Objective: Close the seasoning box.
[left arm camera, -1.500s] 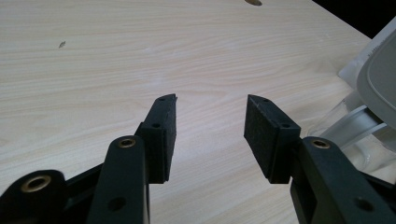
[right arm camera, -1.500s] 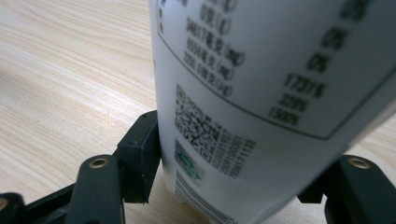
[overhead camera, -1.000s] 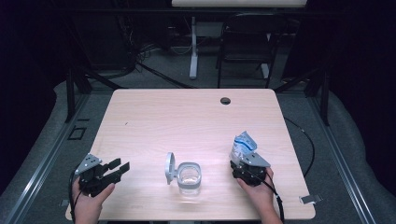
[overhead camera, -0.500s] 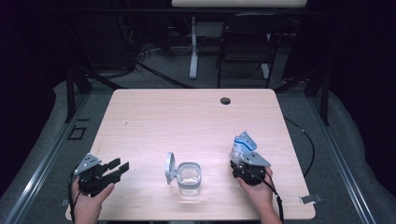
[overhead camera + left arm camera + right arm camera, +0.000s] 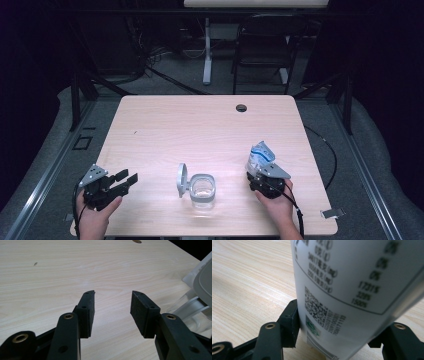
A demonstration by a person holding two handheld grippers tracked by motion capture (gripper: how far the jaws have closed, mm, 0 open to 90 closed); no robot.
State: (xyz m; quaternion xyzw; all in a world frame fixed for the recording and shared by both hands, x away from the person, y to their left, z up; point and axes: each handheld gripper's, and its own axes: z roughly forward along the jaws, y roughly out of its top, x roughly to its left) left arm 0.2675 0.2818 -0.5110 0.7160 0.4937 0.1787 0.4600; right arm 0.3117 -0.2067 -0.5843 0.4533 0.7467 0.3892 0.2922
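A soft, light white packet [image 5: 258, 156] is pinched low by the right gripper [image 5: 263, 176] near the desk's [image 5: 200, 125] right front corner; a grip near its sealed edge seems safest. The left gripper [image 5: 112, 312] is held spread, empty, beside a clear lidded container [image 5: 202, 189]

Pale matt wood-grain table [image 5: 200, 125], clear glossy plastic container [image 5: 203, 190], smooth printed packet [image 5: 352, 285]

Pale wood-grain table [image 5: 200, 125], clear container [image 5: 202, 190], white-and-blue packet [image 5: 258, 156] with black print.
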